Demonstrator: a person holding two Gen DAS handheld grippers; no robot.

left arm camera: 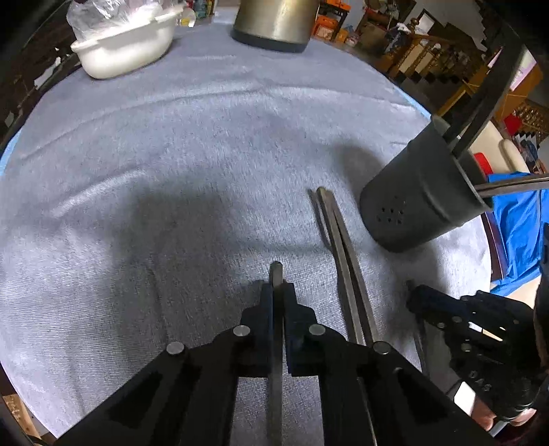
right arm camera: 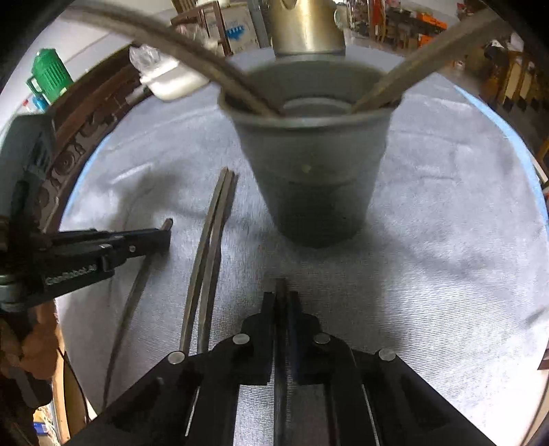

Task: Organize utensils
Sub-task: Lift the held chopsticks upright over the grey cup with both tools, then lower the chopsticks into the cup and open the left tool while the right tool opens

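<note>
Left wrist view: the left gripper point(left arm camera: 276, 291) sits at bottom centre with its jaws pressed together on a single dark chopstick point(left arm camera: 276, 343), whose tip pokes out just past the fingertips above the grey cloth point(left arm camera: 171, 154) that covers the table. To the right of it, a pair of dark chopsticks point(left arm camera: 343, 260) lies flat on the cloth, side by side and touching, running from lower centre up towards the right. Just beside their far ends, at middle right, stands a dark utensil holder point(left arm camera: 418, 206) with small holes near its base; dark sticks point(left arm camera: 480, 103) already lean out of its mouth towards the upper right. The right gripper point(left arm camera: 417, 302) shows at lower right, side on.

Right wrist view: the right gripper point(right arm camera: 282, 298) is at bottom centre, jaws closed on another thin dark chopstick point(right arm camera: 281, 343) that runs back between the fingers. The utensil holder point(right arm camera: 308, 171) stands directly ahead at centre, upright on the cloth point(right arm camera: 446, 206), with two sticks point(right arm camera: 429, 58) leaning out of it to upper left and upper right. The loose pair point(right arm camera: 211, 257) lies left of centre. The left gripper point(right arm camera: 164, 235) enters from the left edge, pinching its chopstick point(right arm camera: 130, 302), which slopes down to the lower left.

At the top of both views stand a white basin point(left arm camera: 127, 48) and a metal container point(left arm camera: 274, 24).
</note>
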